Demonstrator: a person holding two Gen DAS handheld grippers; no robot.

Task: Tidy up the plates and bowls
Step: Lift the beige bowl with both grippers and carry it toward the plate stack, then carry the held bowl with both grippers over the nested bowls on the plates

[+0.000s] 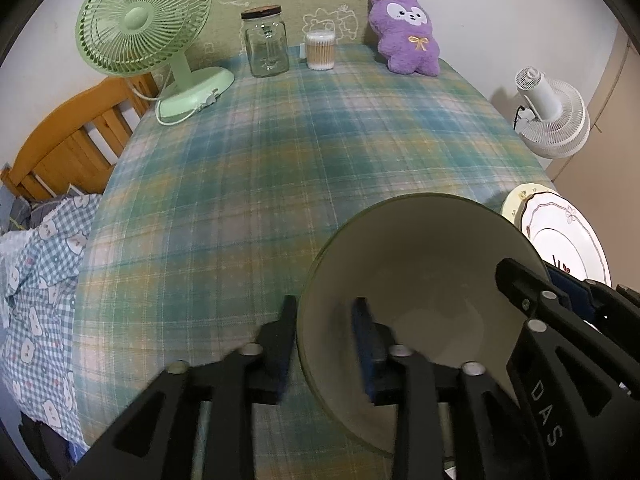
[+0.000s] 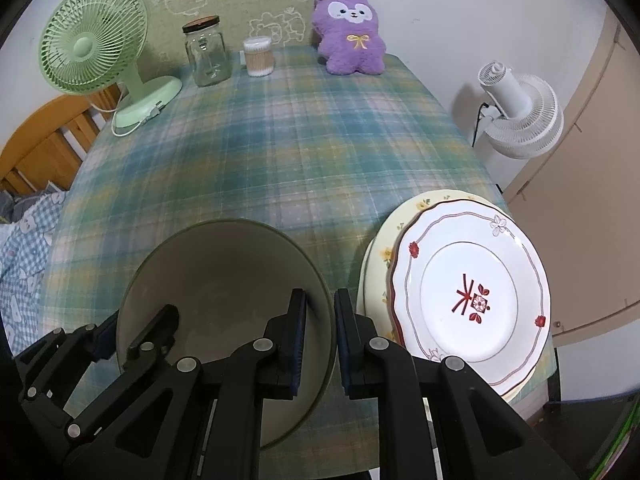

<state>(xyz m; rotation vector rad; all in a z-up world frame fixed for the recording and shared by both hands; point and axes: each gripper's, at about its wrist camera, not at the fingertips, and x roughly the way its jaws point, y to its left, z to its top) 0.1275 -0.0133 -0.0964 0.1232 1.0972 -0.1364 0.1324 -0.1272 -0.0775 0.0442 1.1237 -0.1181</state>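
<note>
A large bowl [image 1: 420, 272] with a green rim and cream inside sits near the table's front edge; it also shows in the right wrist view [image 2: 224, 276]. My left gripper [image 1: 326, 344] straddles its left rim, one finger outside and one inside, with a gap on each side. My right gripper [image 2: 321, 336] straddles its right rim the same way. A stack of plates [image 2: 472, 280], the top one white with red marks, lies just right of the bowl; it also shows in the left wrist view [image 1: 560, 228].
At the back of the plaid-covered table [image 2: 280, 152] stand a green fan [image 2: 96, 52], a glass jar [image 2: 206, 50], a tub of cotton swabs [image 2: 259, 56] and a purple plush toy [image 2: 352, 32]. A white fan [image 2: 516, 108] stands off the right edge.
</note>
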